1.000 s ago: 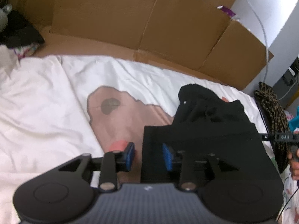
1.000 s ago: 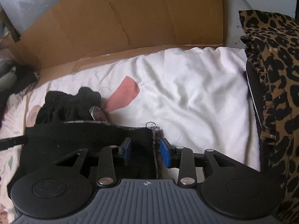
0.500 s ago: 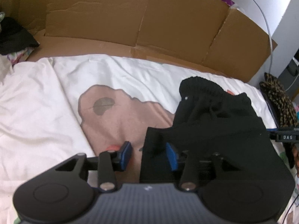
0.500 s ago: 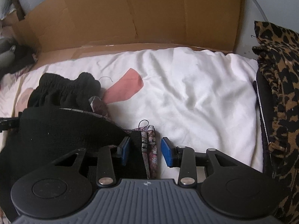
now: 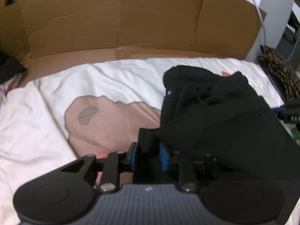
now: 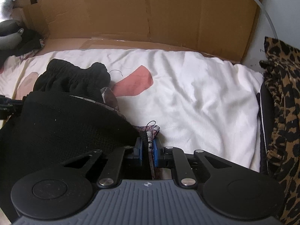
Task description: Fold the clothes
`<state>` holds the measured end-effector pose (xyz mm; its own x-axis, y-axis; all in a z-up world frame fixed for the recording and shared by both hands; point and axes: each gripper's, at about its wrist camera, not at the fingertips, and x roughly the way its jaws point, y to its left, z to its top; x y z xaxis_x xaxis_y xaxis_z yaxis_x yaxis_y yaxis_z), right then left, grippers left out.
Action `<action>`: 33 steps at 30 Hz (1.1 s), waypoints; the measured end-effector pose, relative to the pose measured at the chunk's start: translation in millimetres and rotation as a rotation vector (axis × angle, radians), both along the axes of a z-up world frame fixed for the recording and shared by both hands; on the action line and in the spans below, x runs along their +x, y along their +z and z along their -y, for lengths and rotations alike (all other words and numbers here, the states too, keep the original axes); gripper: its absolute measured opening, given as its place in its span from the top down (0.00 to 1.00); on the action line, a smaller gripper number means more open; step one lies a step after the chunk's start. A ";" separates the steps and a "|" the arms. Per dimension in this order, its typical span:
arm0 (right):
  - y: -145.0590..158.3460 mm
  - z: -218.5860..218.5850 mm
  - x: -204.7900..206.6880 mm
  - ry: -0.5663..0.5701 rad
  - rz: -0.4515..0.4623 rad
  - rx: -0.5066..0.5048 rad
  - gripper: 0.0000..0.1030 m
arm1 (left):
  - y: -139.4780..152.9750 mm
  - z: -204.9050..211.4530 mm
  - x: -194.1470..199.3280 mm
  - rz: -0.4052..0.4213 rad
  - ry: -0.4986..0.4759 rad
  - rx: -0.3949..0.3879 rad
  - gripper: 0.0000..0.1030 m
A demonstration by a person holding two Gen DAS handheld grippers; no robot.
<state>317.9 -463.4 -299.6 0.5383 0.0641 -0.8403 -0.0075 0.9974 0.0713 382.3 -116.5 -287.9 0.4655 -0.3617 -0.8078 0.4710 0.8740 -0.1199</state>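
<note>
**Both grippers pinching the near corners of a black garment on the bed**

While the black garment (image 6: 61,123) hangs draped between the two tools, each one has a near corner: the left gripper (image 5: 148,155) has its blue pads closed on a ribbed black hem, and the right gripper (image 6: 148,148) has its jaws squeezed on a black edge with a plaid lining showing. The far end, the gathered waistband (image 5: 187,75), sits bunched on the bed sheet (image 6: 206,93) toward the middle of the bed, closer to its far edge.

My guess is this is a fold in progress, near edge getting carried over toward the waistband. To do it nicely I'd keep both corners level and the cloth taut between them, so the edge lands straight rather than skewed. That lining looks slippery, so I wouldn't loosen the right pinch before the cloth is down. Bunched waistband will probably leave a lump unless flattened.

The sheet is white, rumpled, with pink-brown printed shapes. Cardboard panels (image 5: 131,22) stand along the bed's far edge, and a leopard-print fabric (image 6: 281,112) lies at its right edge.
</note>
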 end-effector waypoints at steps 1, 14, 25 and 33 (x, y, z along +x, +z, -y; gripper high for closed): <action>-0.7 -0.9 0.6 -0.001 -0.002 -0.002 0.89 | 0.1 1.4 0.3 0.000 -0.009 0.005 0.75; 7.0 6.4 -10.0 -0.034 0.050 -0.001 0.93 | 10.0 6.1 -17.3 0.129 0.003 0.052 0.94; 49.7 29.2 -41.0 -0.097 0.171 0.078 0.94 | 60.1 -13.0 -31.8 0.211 0.033 -0.013 0.94; 63.3 36.6 -44.8 -0.123 0.205 0.102 0.94 | 73.8 -6.8 -22.4 0.230 0.038 -0.028 0.94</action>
